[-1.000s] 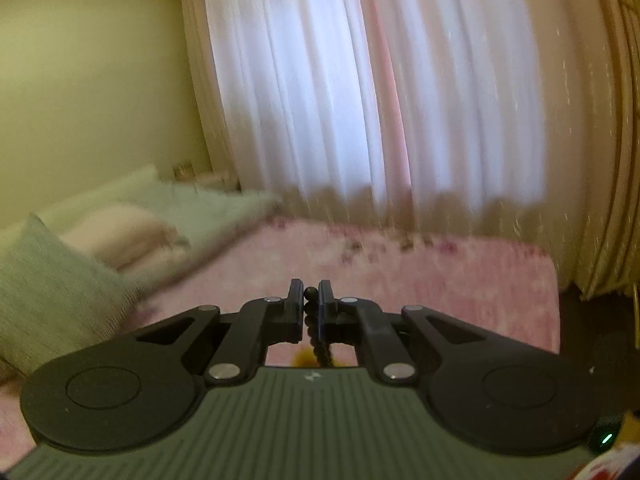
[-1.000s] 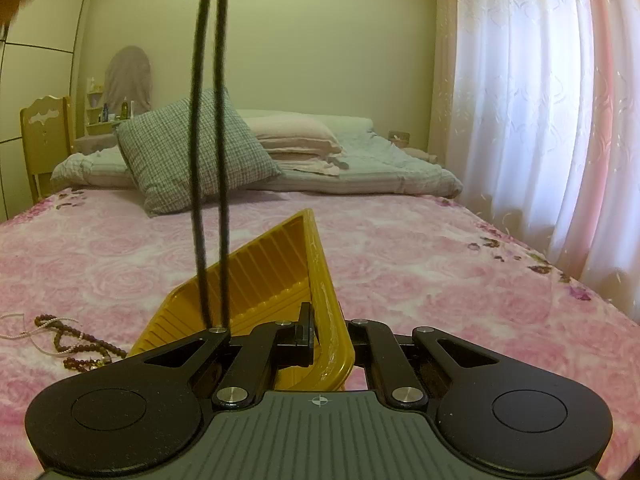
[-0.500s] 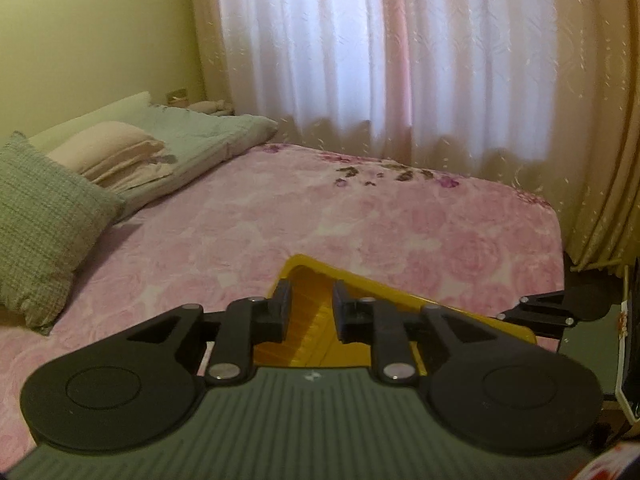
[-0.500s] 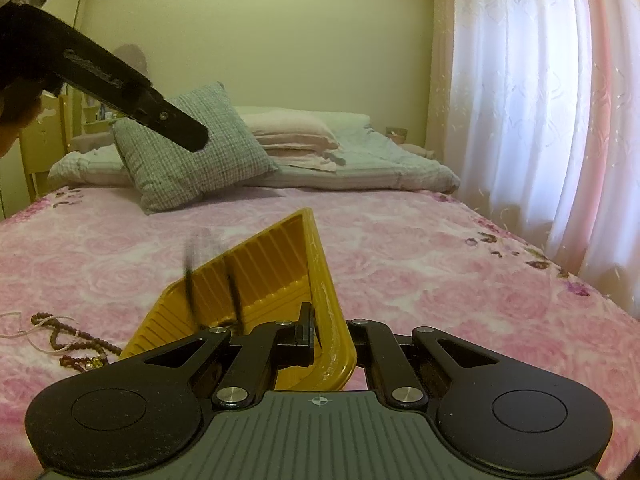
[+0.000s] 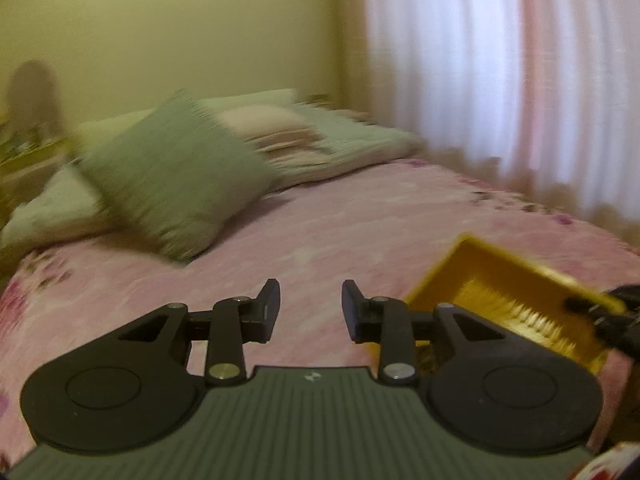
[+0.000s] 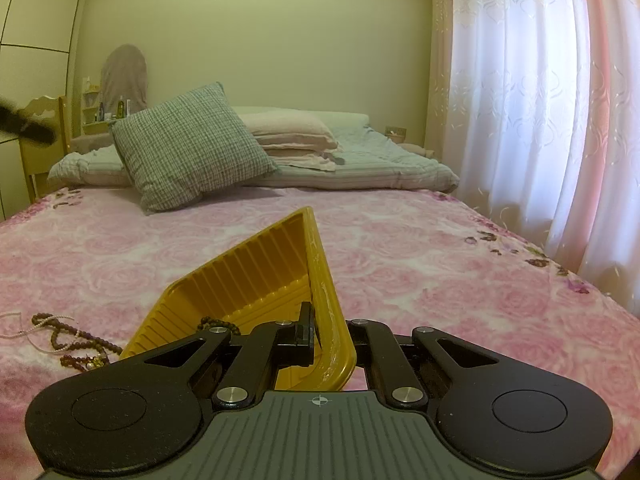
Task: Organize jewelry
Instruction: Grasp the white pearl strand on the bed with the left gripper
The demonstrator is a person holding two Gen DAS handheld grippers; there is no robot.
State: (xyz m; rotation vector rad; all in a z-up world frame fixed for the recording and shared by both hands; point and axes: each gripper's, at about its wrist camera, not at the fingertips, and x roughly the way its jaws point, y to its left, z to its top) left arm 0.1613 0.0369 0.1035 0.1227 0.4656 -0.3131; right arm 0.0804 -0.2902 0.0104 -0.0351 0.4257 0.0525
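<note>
Holding the yellow tray [image 6: 276, 280] by one side wall, the right tongs [image 6: 332, 344] are pinched on its rim, one finger inside and one outside, so the tray sits tipped up on the pink bed [image 6: 440, 280]. A dark bead string [image 6: 218, 323] lies in the tray's low corner. Over to the left, more necklaces [image 6: 74, 342] sit in a loose heap on the bedspread, just beside the tray's lower edge, with a pale cord [image 6: 16, 322] trailing off them.

The left tongs [image 5: 310, 310] are spread wide with nothing between them, hanging above bare bedspread; that view is smeared with motion, so fine detail is lost.

Risks now: with the tray tilted like that, more tilt could send the beads sliding, and a one-wall grip could twist or slip. The heap looks tangled, so lifting one strand may drag the others, or snag that cord.

Room to work is generous: open bed ahead and to the right, the green cushion [image 6: 192, 148] well back, the curtain [image 6: 540, 100] beyond the bed's right edge. That edge is the one to watch for anything rolling off.
</note>
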